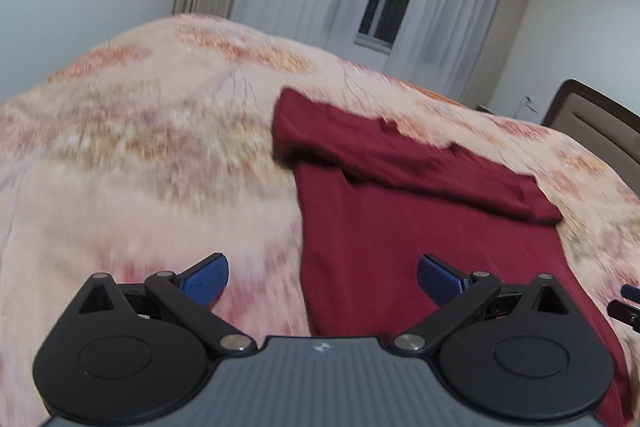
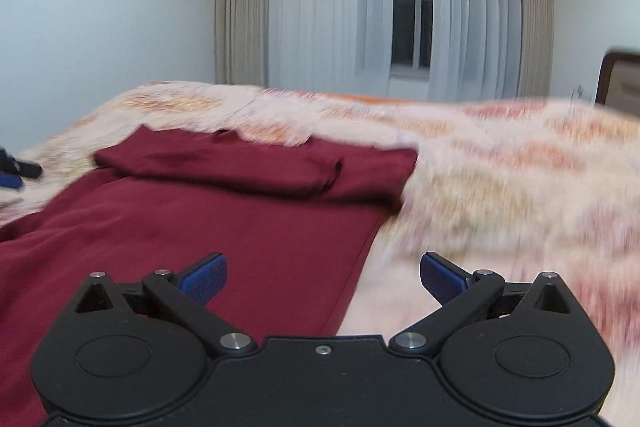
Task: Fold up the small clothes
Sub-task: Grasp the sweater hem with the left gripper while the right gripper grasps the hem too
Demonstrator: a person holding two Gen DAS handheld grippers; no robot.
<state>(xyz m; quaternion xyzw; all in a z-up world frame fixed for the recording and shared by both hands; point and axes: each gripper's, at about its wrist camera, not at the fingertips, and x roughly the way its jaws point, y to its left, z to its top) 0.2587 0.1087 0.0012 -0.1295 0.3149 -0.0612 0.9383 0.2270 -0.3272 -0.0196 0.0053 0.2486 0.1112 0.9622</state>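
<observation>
A dark red T-shirt [image 1: 420,227] lies flat on the bed, with both sleeves folded in across its far end. It also shows in the right wrist view [image 2: 208,223]. My left gripper [image 1: 322,277] is open and empty, above the shirt's left edge near its close end. My right gripper [image 2: 323,275] is open and empty, above the shirt's right edge. The tip of the right gripper shows at the right edge of the left wrist view [image 1: 626,301], and the left gripper's tip shows at the left edge of the right wrist view [image 2: 16,171].
The bed [image 1: 140,147] has a pink floral cover [image 2: 500,187]. A wooden headboard [image 1: 600,123] stands at the right. A curtained window [image 2: 412,3] is in the wall behind the bed.
</observation>
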